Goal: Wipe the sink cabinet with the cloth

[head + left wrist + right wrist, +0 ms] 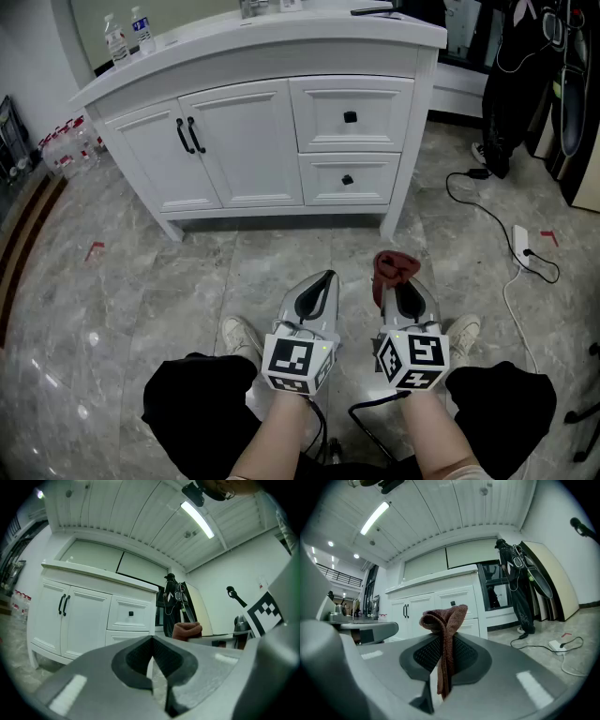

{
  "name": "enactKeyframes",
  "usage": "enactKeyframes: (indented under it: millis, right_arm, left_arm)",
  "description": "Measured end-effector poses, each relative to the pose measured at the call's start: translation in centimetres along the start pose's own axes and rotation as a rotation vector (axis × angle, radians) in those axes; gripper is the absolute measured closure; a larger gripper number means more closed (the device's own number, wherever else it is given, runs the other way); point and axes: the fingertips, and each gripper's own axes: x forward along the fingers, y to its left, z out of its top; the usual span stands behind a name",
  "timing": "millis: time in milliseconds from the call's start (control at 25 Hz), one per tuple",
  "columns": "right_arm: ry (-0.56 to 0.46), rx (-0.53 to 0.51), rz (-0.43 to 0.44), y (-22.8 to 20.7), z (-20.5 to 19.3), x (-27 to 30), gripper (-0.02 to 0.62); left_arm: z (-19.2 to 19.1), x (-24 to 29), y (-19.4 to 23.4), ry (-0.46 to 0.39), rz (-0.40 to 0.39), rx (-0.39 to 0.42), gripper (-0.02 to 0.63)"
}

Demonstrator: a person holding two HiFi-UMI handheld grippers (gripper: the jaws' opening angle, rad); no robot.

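The white sink cabinet (281, 122) stands ahead, with two doors on its left and two drawers (352, 117) on its right; it also fills the left gripper view (93, 616) and shows in the right gripper view (436, 606). My right gripper (394, 274) is shut on a reddish-brown cloth (395, 266), whose folded end sticks up from the closed jaws (443, 639). My left gripper (325, 278) is shut with nothing in it (151, 644). Both are held low over the floor, well short of the cabinet.
Two water bottles (127, 36) stand on the countertop's left end. A cable and a white power strip (521, 242) lie on the marble floor to the right. Dark bags (516, 84) hang at the far right. The person's shoes (241, 335) sit just below the grippers.
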Motion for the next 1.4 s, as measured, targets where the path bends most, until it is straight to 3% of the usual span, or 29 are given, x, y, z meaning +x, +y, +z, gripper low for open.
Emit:
enactKeyframes:
  millis: [720,1120,1400]
  right_arm:
    - [-0.014,0.017,-0.030,-0.8,-0.4,1.0,0.517]
    - [-0.008,0.041,0.014,-0.2,-0.2,8.1,0.517]
    - [-0.002,-0.008,0.101,0.3,0.9,15.0,0.517]
  left_arm:
    - [-0.1,1.0,0.6,0.002,0.010,-0.009,0.606]
    - [0.3,5.6,5.1,-0.025,0.069,-0.056,0.606]
    - [1.4,10.1,9.9,-0.029,0.104,-0.008,0.606]
